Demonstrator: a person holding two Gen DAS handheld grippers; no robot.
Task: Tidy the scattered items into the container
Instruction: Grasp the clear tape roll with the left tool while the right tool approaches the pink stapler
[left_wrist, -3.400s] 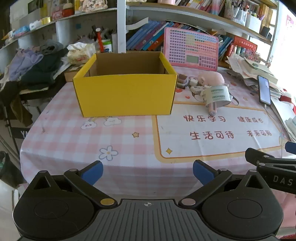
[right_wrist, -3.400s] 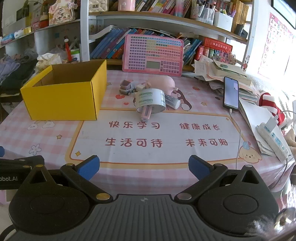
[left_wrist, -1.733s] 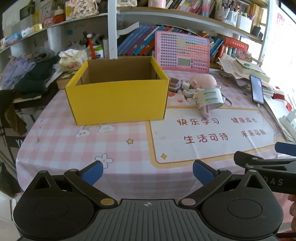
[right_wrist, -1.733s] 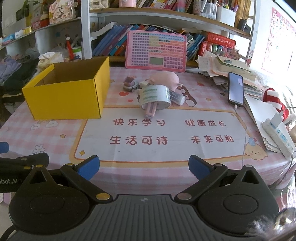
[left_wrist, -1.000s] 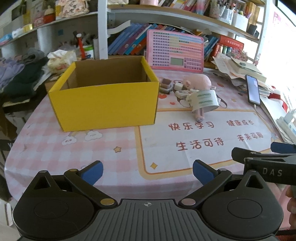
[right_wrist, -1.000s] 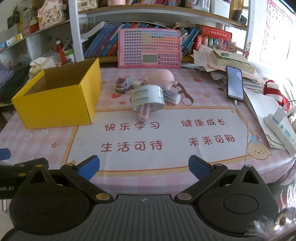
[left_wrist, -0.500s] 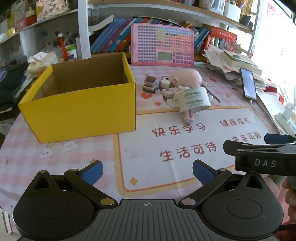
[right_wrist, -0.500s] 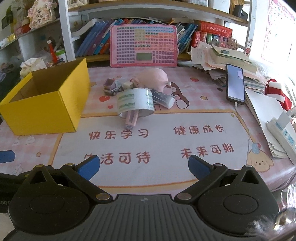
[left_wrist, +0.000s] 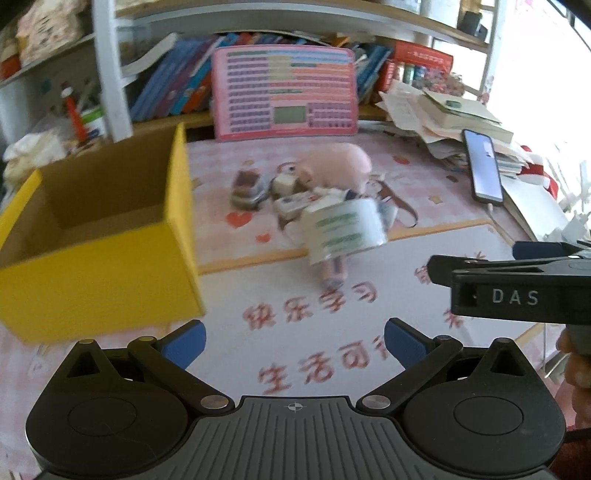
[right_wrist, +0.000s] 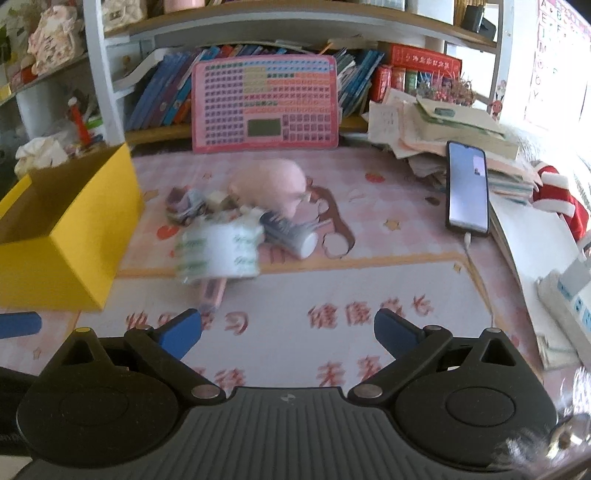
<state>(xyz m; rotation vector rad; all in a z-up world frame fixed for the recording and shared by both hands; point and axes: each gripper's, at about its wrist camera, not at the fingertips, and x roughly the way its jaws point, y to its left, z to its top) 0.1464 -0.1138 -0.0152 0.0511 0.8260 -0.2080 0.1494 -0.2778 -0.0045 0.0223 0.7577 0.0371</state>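
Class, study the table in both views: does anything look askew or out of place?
Yes. The tape roll lies on its side atop a pink pen, heaped with small toys beside the yellow box, not in it. The box looks empty.

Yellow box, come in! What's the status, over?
Both grippers, left and right, open, holding nothing. Yellow box looks empty. Tape roll and pink pig on the table beside it. Path clear.
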